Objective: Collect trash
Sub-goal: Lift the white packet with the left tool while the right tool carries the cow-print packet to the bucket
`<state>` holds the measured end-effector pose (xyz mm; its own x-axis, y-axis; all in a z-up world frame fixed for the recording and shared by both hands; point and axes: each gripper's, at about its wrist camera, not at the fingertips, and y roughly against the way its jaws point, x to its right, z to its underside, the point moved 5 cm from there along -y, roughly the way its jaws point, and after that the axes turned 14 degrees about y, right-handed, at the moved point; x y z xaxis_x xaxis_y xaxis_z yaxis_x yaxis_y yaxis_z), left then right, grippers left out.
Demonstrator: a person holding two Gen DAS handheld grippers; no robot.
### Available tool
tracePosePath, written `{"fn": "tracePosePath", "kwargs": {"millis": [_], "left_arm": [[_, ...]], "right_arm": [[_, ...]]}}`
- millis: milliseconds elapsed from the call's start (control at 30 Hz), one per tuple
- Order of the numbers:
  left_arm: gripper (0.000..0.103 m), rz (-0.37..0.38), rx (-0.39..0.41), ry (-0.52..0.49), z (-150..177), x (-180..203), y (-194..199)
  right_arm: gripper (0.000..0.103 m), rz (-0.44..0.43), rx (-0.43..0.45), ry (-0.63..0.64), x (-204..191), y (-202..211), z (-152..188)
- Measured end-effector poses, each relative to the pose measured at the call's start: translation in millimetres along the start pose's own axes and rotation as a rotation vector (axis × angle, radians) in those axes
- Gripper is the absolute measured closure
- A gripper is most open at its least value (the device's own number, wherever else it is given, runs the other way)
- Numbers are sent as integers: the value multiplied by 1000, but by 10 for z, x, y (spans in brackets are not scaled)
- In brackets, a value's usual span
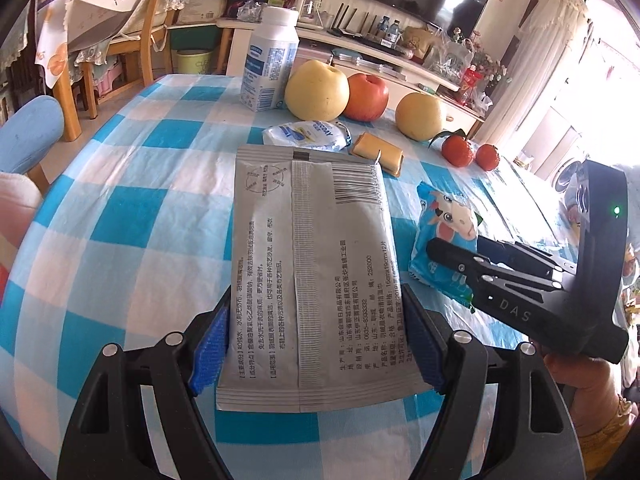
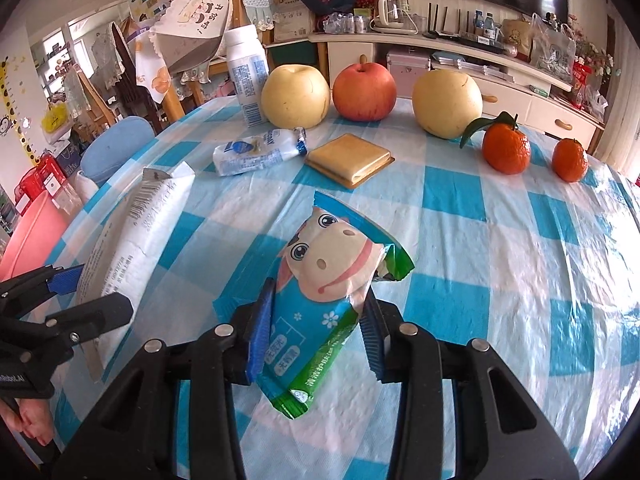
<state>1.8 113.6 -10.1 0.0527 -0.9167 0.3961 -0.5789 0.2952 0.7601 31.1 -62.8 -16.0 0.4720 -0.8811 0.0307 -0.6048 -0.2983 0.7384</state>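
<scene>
pouch left of cow wrapper | fruit row behind | all on table

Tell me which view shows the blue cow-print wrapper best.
Right wrist view: the blue cow-print wrapper fills the centre, cartoon face and green edge clear, between the right gripper jaws. Left wrist view shows it small and partly hidden behind that gripper.

right gripper: "DAS" | grey packet: "252000", "0635-8338332"
</scene>
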Motion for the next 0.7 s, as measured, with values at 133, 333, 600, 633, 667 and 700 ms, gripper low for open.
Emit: {"fn": "tracePosePath", "kwargs": {"millis": [133, 333, 600, 633, 667, 700], "left_arm": [[26, 6, 2, 8, 22, -49, 67], [26, 21, 26, 4, -14, -98, 193], [26, 48, 57, 9, -88, -190, 368], [26, 51, 59, 12, -99, -208, 384], [26, 54, 64, 16, -116, -231, 406], [26, 55, 67, 19, -131, -245, 419]], "right_arm": [[62, 4, 0, -3, -86, 44, 58], [62, 7, 4, 3, -227, 151, 128], [62, -2, 19, 5, -451, 300, 198], [62, -3, 20, 6, -485, 315, 204], [62, -3, 20, 8, -526, 331, 217], [62, -4, 19, 12, -553, 342, 227]]}}
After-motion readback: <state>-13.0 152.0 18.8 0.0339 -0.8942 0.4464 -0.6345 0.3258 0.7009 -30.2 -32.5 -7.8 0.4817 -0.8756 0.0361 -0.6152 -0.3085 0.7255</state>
